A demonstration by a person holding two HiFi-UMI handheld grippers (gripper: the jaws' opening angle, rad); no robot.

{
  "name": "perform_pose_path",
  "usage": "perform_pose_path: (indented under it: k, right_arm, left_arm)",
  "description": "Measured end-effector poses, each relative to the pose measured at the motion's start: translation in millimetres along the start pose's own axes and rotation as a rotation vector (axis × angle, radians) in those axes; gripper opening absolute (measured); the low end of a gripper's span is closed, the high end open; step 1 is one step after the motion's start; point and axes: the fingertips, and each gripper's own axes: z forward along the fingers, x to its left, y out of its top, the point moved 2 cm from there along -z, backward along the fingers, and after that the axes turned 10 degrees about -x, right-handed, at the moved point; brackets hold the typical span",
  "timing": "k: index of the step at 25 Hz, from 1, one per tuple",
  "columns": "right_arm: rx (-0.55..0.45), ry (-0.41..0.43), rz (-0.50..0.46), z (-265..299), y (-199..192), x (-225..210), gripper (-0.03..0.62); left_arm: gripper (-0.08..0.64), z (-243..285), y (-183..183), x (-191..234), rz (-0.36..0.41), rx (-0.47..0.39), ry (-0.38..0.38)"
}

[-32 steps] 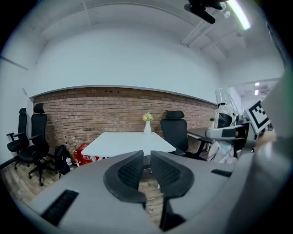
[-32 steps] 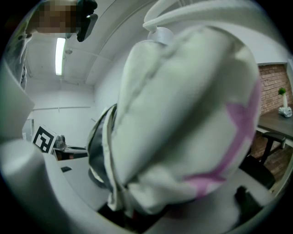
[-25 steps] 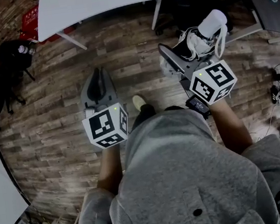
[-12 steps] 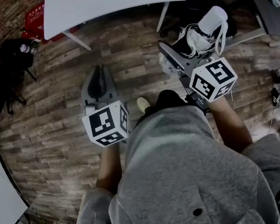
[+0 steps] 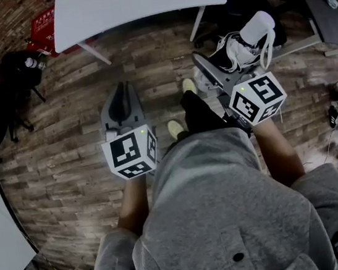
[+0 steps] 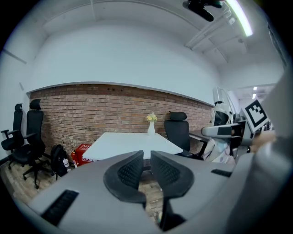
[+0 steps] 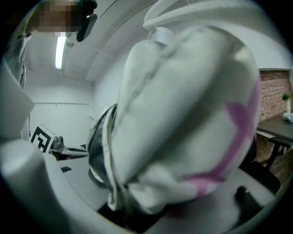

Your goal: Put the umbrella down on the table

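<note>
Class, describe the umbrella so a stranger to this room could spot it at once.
From the white table at the head view's top, look below its right end. The right gripper holds the umbrella: folded, the only soft white fabric bundle, pink-marked.

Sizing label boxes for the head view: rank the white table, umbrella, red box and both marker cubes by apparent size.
1. white table
2. umbrella, marginally
3. left marker cube and right marker cube: alike, nearer the camera
4. red box, partly under the table

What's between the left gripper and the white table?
Only bare wooden floor separates the left gripper from the white table, clear in the head view.
</note>
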Motion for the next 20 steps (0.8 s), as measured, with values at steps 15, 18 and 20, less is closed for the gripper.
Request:
perform_pose_path:
  k: [15, 18, 20]
  right_arm:
    - [-0.002, -0.012, 0.011, 48, 3, -48, 0.301]
    - [0.005, -0.017, 0.017, 58, -2, -58, 0.301]
    - [0.008, -0.020, 0.022, 63, -3, -63, 0.301]
  left_arm:
    - [0.054, 61, -1, 7, -0.007, 0.030, 0.004]
    - [0.054, 75, -3, 7, -0.010, 0.036, -0.001]
    - [0.055, 84, -3, 7, -0.009, 0.039, -0.008]
